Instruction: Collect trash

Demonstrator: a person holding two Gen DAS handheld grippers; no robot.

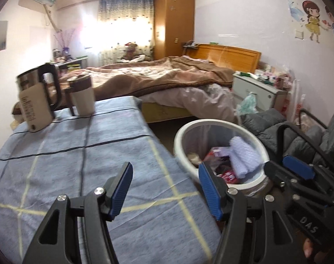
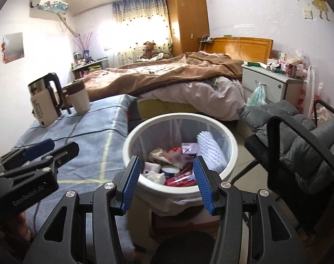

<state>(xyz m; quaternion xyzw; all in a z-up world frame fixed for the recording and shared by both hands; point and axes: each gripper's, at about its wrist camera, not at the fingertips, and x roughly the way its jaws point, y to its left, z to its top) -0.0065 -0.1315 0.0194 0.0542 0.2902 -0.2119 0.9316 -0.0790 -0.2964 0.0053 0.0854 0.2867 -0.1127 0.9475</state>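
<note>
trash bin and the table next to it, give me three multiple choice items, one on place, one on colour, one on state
1. Where does the kettle stand?
A. on the blue tablecloth
B. on the bed
C. in the bin

2. What colour is the trash bin rim?
A. red
B. white
C. black

3. What is the state of the right hand-held gripper?
A. shut on a tissue
B. shut on a cup
C. open, holding nothing

Answers: 1 A, the kettle sits on the cloth beside a mug. 2 B, the rim is white around a clear liner. 3 C, its blue pads stand apart above the bin with nothing between them.
</note>
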